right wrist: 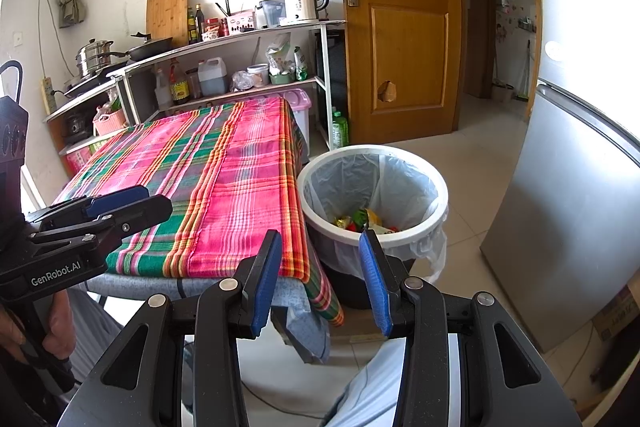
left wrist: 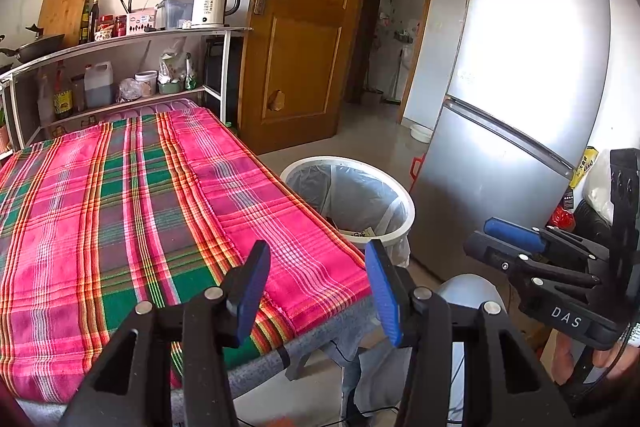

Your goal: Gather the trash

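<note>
A white trash bin (right wrist: 374, 149) lined with a clear plastic bag stands on the floor at the right end of the table. Colourful wrappers (right wrist: 366, 219) lie at its bottom. The left wrist view shows the same bin (left wrist: 344, 159) past the table corner. The table's pink and green plaid cloth (right wrist: 224, 187) (left wrist: 140, 207) has no trash on it. My right gripper (right wrist: 320, 283) is open and empty, near the table's corner, just short of the bin. My left gripper (left wrist: 318, 291) is open and empty over the cloth's front edge. Each gripper appears in the other's view: right (left wrist: 480, 233), left (right wrist: 152, 201).
A silver fridge (left wrist: 520, 67) stands to the right of the bin. Behind the table a metal shelf (right wrist: 240, 39) holds a kettle, bottles and pans. A wooden door (right wrist: 400, 27) stands open onto a tiled passage. A person's hand (right wrist: 60, 327) and trouser legs are below the grippers.
</note>
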`<action>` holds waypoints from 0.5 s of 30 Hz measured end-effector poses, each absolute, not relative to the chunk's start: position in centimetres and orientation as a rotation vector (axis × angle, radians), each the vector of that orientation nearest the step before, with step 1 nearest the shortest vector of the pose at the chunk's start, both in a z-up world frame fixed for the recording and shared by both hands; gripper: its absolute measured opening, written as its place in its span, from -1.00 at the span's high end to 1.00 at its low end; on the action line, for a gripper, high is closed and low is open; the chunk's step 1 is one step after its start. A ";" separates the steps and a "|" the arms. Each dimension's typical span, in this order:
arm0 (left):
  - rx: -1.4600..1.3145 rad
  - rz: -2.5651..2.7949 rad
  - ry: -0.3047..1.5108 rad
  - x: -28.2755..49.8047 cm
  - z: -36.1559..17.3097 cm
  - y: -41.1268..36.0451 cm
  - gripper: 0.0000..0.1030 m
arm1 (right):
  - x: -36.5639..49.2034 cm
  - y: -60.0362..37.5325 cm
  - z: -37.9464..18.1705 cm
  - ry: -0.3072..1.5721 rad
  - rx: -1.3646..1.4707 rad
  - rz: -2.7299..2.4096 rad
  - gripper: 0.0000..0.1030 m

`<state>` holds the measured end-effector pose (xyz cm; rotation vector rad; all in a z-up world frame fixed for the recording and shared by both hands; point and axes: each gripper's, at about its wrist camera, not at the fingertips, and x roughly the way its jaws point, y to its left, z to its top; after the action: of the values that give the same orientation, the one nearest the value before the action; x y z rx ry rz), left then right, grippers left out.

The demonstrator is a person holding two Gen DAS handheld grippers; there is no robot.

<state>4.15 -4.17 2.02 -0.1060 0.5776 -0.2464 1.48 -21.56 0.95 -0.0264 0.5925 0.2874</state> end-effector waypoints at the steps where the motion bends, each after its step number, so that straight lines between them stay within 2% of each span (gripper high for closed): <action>1: -0.107 -0.249 0.579 4.1 1.9 -4.2 0.00 | 1.5 -21.6 1.0 0.593 -0.026 0.287 0.20; 15: -0.083 -0.232 0.577 4.2 1.8 -4.6 0.01 | 1.6 -21.7 0.8 0.595 -0.025 0.289 0.20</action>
<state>4.23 -4.56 1.77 -0.0829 0.5772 -0.2322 1.56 -21.66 0.84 -0.0254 0.5953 0.2887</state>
